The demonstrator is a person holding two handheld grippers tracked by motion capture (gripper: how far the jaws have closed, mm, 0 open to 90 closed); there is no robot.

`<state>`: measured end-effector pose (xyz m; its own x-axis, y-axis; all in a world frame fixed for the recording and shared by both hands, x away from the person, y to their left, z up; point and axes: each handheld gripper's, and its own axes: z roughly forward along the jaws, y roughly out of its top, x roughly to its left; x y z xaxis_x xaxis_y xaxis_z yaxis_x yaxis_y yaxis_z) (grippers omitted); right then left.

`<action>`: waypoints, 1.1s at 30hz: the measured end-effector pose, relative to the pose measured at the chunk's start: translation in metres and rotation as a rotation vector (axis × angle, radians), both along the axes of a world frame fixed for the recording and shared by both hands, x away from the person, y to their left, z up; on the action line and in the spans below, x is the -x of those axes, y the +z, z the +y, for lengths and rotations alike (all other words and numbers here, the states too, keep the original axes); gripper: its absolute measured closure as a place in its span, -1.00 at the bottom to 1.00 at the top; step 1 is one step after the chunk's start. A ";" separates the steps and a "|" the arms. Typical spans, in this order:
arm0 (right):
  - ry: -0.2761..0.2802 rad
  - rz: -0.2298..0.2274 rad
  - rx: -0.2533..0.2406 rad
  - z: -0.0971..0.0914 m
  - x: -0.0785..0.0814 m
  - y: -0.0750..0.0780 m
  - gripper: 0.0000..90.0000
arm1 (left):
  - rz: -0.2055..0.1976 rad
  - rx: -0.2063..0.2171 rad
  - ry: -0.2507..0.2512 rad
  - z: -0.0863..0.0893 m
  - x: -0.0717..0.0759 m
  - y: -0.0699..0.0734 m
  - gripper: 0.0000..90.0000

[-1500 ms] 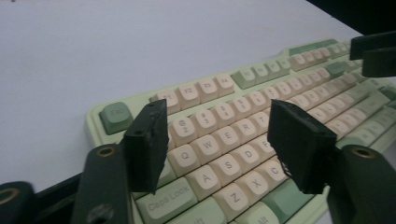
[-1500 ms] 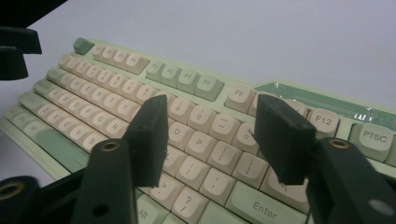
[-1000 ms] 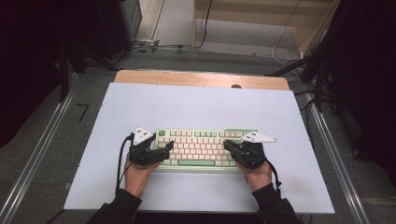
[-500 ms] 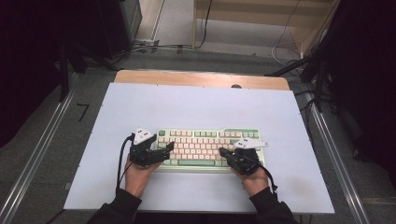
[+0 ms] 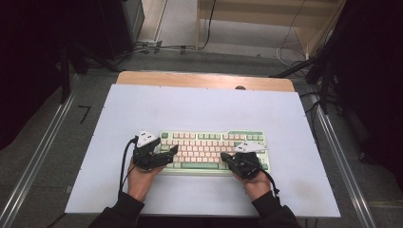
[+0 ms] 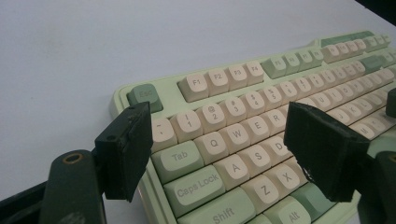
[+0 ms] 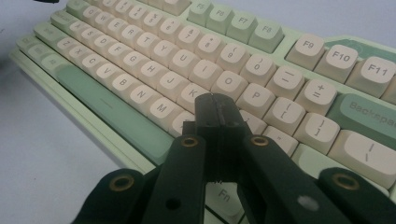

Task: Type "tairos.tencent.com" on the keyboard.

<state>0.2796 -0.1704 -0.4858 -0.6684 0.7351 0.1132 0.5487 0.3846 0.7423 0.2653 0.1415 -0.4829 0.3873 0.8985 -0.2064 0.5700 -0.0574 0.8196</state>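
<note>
White tabletop (image 5: 204, 111) over a wood edge (image 5: 199, 80), metal rails (image 5: 38, 156) both sides, grey floor (image 5: 180, 52), cables (image 5: 161, 46) behind, dark curtains (image 5: 28, 57), wooden shelf (image 5: 266, 12).

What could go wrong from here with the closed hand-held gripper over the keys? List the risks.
1. The right hand-held gripper is shut, its tip low over the keyboard near the K and L keys; being about as wide as a keycap, it might press two neighbouring keys at once.
2. The left hand-held gripper stands open, straddling the Tab-to-D area; a small dip could bump a stray key.
3. The keyboard lies loose on the table; a slanted push might slide it.
</note>
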 end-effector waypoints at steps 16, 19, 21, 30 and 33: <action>0.006 0.006 0.025 0.004 0.000 -0.002 0.95 | 0.005 -0.001 -0.006 -0.002 0.000 -0.001 -0.46; -0.006 -0.004 -0.020 0.000 0.000 0.004 0.95 | 0.001 0.002 -0.007 -0.002 0.000 0.000 -0.45; -0.016 -0.021 -0.051 -0.004 -0.001 0.009 0.81 | 0.001 0.003 -0.011 -0.002 0.000 0.000 -0.45; -0.096 -0.026 -0.109 -0.020 -0.010 0.014 -0.33 | -0.015 0.018 -0.039 -0.005 0.002 0.001 -0.21; -0.102 -0.023 -0.116 -0.023 -0.011 0.014 -0.36 | -0.022 0.024 -0.057 -0.008 0.003 0.002 0.03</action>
